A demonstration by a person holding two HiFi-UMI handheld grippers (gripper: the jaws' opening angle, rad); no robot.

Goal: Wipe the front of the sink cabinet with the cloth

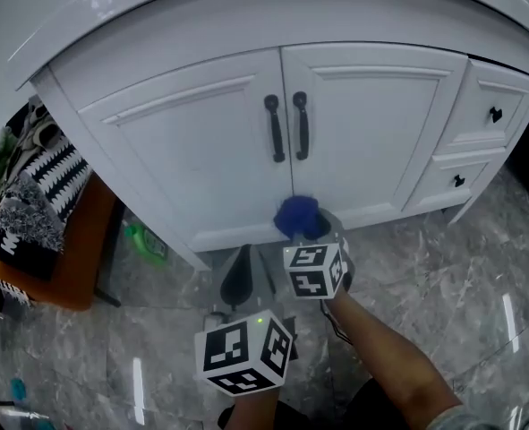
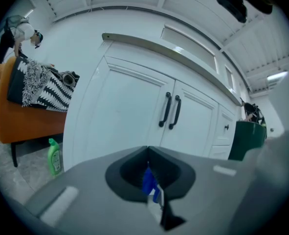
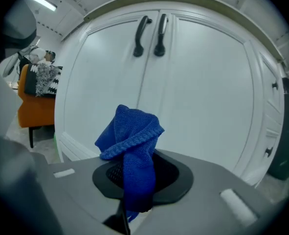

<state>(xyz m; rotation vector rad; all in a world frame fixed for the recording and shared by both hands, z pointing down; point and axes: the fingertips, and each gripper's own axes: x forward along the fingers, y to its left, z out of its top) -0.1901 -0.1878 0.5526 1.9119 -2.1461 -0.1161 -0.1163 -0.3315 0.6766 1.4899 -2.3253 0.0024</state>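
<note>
Seen from above, a white sink cabinet [image 1: 201,141] with two doors and a pair of black handles [image 1: 286,128] at its centre fills the upper frame, over a grey marble floor. The right gripper [image 3: 134,175] is pinched on a blue cloth [image 3: 132,146]. The cloth's bunched top stands above the jaws and a tail hangs below them. In the head view the cloth sits low against the seam between the doors, beneath the handles. Whether it touches the paint cannot be told. The left gripper [image 2: 147,155] hangs lower and further back, apart from the cloth. Its jaws are pressed together on nothing nameable, and a thin blue sliver low in its gap is too small to identify. A green bottle [image 1: 146,240] stands on the floor by the cabinet's left corner, beside an orange chair [image 1: 63,267] draped with patterned fabric. The cloth looks like a soft, light knit that will fold and crumple under pressure, not push flat. Holding it by the middle, as here, probably leaves enough loose bulk ahead of the jaws to press on the door without the hard tips scraping the paint.
</note>
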